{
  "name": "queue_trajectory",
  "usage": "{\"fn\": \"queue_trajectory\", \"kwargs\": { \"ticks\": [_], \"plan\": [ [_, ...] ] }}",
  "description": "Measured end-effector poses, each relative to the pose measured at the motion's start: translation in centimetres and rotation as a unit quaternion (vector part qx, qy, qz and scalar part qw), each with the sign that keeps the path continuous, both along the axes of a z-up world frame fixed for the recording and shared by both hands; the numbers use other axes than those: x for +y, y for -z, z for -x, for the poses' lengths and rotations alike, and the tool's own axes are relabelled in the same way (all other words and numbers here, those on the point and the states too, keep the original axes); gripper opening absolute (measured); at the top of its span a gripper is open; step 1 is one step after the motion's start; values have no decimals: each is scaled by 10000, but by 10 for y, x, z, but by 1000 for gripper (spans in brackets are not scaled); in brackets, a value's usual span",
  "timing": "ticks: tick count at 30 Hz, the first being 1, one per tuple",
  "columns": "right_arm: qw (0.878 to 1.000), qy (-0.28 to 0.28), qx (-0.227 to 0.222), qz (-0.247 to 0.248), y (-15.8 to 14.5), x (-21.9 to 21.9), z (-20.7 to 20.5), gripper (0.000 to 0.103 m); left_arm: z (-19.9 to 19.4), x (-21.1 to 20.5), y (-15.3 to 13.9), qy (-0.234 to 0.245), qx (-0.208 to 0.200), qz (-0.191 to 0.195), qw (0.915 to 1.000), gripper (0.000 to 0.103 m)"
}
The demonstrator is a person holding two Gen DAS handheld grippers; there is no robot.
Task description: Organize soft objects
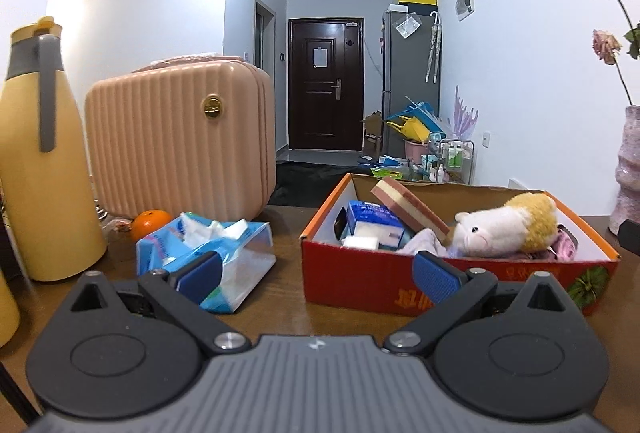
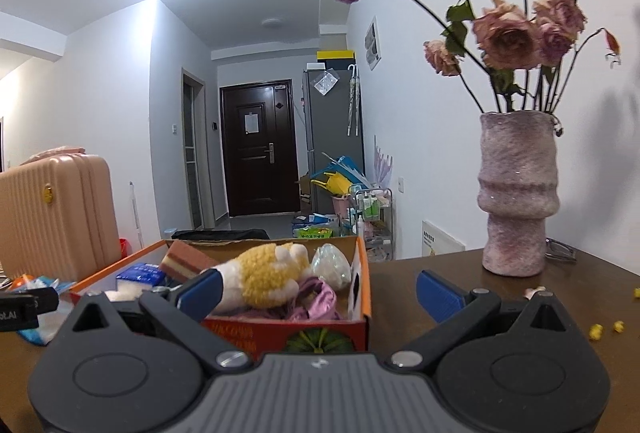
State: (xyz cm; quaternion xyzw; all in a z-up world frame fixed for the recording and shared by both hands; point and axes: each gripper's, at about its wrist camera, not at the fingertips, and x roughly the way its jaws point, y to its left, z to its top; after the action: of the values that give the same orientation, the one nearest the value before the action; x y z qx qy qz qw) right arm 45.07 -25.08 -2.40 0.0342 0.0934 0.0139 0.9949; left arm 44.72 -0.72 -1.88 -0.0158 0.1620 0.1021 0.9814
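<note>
An open red-and-orange cardboard box [image 1: 360, 281] [image 2: 362, 297] sits on the brown table. Inside lie a white-and-yellow plush toy [image 1: 508, 225] [image 2: 268, 275], a pink-and-cream sponge [image 1: 412, 205] [image 2: 186, 261], a blue-and-white pack [image 1: 372, 221] [image 2: 140, 273], pink cloth [image 1: 424, 243] [image 2: 320, 297] and a clear plastic bag [image 2: 330, 265]. A blue tissue pack [image 1: 212, 257] lies on the table left of the box. My left gripper [image 1: 316, 275] hovers open before the gap between tissue pack and box. My right gripper [image 2: 318, 293] is open at the box's near right corner, holding nothing.
A yellow thermos [image 1: 44, 113], a pink ribbed case [image 1: 180, 137] [image 2: 52, 213] and an orange [image 1: 150, 223] stand at the left. A pink vase [image 2: 518, 193] with dried roses stands at the right, with small yellow bits [image 2: 596, 331] on the table. A hallway lies behind.
</note>
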Motion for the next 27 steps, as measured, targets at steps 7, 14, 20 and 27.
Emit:
{"fn": "queue_trajectory", "kwargs": {
  "ticks": [7, 14, 20, 27],
  "plan": [
    [10000, -18, 71, 14, -2, -5, 45, 103, 43, 4, -3, 78, 42, 9, 10000, 103],
    [9998, -126, 96, 157, -8, -4, 93, 103, 93, 2, -10, 314, -52, -49, 9995, 103],
    [9993, -240, 5, 272, -15, 0, 144, 103, 139, -3, -17, 519, -152, -70, 9985, 103],
    [9993, -340, -84, 109, -22, -5, 204, 103, 196, -3, -25, 586, -423, -66, 9974, 103]
  ]
}}
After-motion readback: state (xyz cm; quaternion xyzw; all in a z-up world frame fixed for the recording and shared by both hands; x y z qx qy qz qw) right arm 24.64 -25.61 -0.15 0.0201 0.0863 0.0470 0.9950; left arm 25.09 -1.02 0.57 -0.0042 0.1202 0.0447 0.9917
